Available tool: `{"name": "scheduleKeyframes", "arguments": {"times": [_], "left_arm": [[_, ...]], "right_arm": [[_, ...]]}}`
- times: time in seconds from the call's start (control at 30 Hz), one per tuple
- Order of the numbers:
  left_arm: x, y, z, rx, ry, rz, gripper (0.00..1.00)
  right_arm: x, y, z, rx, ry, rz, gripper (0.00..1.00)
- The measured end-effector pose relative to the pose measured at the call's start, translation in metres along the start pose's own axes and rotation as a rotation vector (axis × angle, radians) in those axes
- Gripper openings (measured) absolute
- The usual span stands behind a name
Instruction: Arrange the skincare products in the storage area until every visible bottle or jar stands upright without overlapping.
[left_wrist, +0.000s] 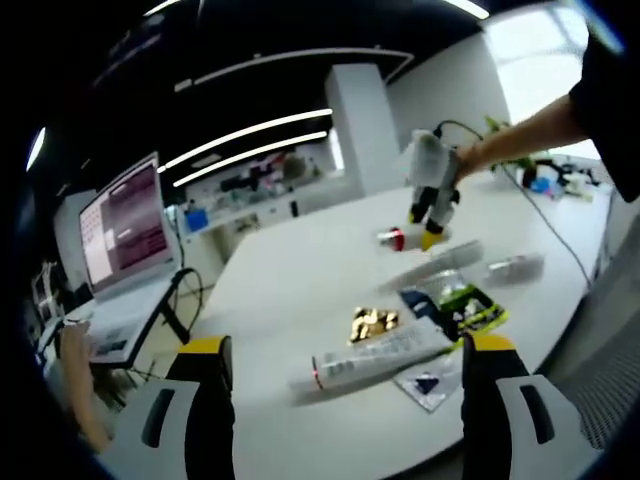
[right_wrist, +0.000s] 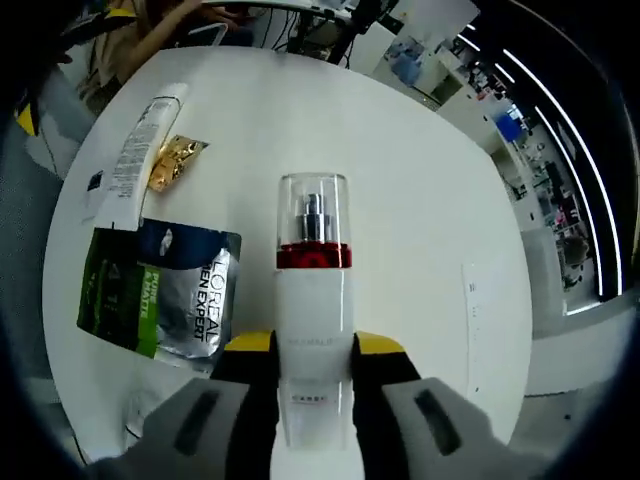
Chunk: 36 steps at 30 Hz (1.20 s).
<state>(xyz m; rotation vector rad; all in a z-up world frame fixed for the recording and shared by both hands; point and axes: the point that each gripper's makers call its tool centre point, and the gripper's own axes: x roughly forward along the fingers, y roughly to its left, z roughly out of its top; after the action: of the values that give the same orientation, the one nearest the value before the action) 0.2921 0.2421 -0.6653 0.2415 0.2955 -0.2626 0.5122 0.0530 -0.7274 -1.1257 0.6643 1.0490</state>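
A white pump bottle (right_wrist: 312, 300) with a red band and clear cap lies along my right gripper's (right_wrist: 313, 350) jaws, which are shut on its body. In the left gripper view the same bottle (left_wrist: 395, 238) pokes out of the right gripper (left_wrist: 430, 225), roughly level and low over the white table (left_wrist: 290, 280). A white tube (left_wrist: 375, 355) lies flat near the front edge, also the tube (right_wrist: 140, 150) at upper left in the right gripper view. My left gripper (left_wrist: 346, 350) hangs open above the near side, holding nothing.
A gold packet (left_wrist: 372, 322) and a green-and-silver sachet (left_wrist: 465, 305) lie beside the tube; the sachet (right_wrist: 160, 290) is left of the held bottle. Two more tubes (left_wrist: 445, 255) (left_wrist: 515, 267) lie further back. A small dark sachet (left_wrist: 425, 383) is near the edge. A laptop (left_wrist: 120, 235) stands at left.
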Motion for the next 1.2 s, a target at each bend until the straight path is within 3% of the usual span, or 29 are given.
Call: {"name": "scheduleKeyframes", "arguments": {"times": [0.23,0.5,0.73,0.9,1.03,1.2], "left_arm": [[0.0,0.0,0.001,-0.002,-0.003,0.001,0.93],[0.0,0.002,0.003,-0.001,-0.011,0.017,0.93],[-0.001,0.001,0.003,0.0,-0.014,0.016,0.93],[-0.001,-0.001,0.004,-0.004,-0.014,0.003,0.94],[-0.002,-0.005,0.008,-0.063,-0.034,-0.038,0.95],[-0.004,0.003,0.016,-0.221,-0.081,-0.05,0.95]], "right_arm": [[-0.024,0.001,0.014,0.004,-0.061,-0.052,0.26],[-0.057,0.019,0.037,-0.027,-0.147,-0.091,0.26],[-0.079,0.031,0.05,0.02,-0.237,-0.14,0.26],[-0.094,0.041,0.055,0.105,-0.295,-0.157,0.26],[-0.105,0.052,0.058,0.138,-0.333,-0.169,0.26],[-0.117,0.06,0.063,0.191,-0.38,-0.184,0.26]]}}
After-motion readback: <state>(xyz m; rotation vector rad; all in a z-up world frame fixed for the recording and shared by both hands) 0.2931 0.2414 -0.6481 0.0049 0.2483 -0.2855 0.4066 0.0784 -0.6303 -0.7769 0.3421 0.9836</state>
